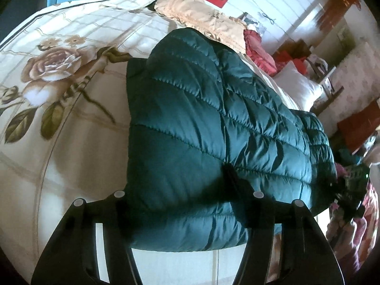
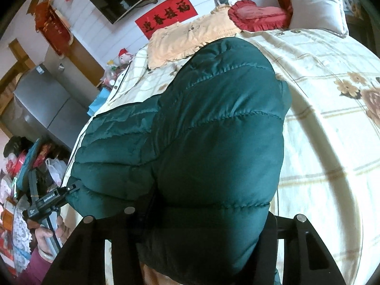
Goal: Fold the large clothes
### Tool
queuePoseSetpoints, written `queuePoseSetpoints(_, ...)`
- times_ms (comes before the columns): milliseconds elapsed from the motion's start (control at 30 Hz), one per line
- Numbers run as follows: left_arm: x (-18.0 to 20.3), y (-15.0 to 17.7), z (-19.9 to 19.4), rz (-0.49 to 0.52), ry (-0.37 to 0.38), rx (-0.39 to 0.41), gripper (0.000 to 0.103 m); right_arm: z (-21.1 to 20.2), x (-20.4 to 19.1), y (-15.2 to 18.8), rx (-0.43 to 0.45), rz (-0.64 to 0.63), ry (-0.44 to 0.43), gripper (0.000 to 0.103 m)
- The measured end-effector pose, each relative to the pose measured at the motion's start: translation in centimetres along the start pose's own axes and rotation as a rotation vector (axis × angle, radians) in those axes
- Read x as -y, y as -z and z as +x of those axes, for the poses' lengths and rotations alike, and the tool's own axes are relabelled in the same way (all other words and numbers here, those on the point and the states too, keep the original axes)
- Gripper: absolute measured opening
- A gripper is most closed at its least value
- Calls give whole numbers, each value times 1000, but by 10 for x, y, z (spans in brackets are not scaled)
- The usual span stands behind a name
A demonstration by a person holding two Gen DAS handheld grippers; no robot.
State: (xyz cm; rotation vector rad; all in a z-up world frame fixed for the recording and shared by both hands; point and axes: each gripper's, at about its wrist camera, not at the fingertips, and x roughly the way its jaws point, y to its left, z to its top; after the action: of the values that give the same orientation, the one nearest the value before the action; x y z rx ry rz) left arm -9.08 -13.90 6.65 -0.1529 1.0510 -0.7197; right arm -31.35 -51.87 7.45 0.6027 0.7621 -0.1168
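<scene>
Here, at the left of the scene, the left gripper (image 1: 180,216) has its two black fingers (image 1: 118,216) partly closed around the near left corner of a dark teal, quilted puffer jacket (image 1: 213,123), the padded edge bulging up between the jaws and apparently pinched there. The jacket lies across a cream bedspread printed with brown roses (image 1: 54,76), stretching from the grippers toward the far end of the bed, where a peach frilled pillow (image 1: 197,9) and a red ruffled cushion (image 1: 258,49) sit.

Further right, the right gripper (image 2: 201,235) stands likewise half closed on the other near corner, its fingers (image 2: 123,232) sunk into the padding, with the cloth rising in a fat hump ahead of it. In the right wrist view the person's hand (image 2: 47,232) shows at the left edge, wrapped round the handle of the left tool.

The jacket looks light for its bulk, soft and springy, with a shiny shell that is probably slippery; the filling should squash under the pads and then push back, so a shallow pinch may slide off. A hold set deep over the stitched hem, or across a quilting seam where the padding is thin, seems safest. Both corners should travel together, or the slack middle will likely sag and crease the fold.
</scene>
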Motion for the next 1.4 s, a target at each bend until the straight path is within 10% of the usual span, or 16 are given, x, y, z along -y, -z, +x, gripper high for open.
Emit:
queuePoseSetpoints(300,1,54,-37,6,-23,-26,58,-23,-5,38,-50,-3,-4,53)
queuePoseSetpoints(500,4,71,-37,-16,-70,10,66,-6,11,46,-78,5,110,86)
queuePoseSetpoints(1400,52,105,-102,89,-319,169,73,-84,-94,89,153,-173,194,87)
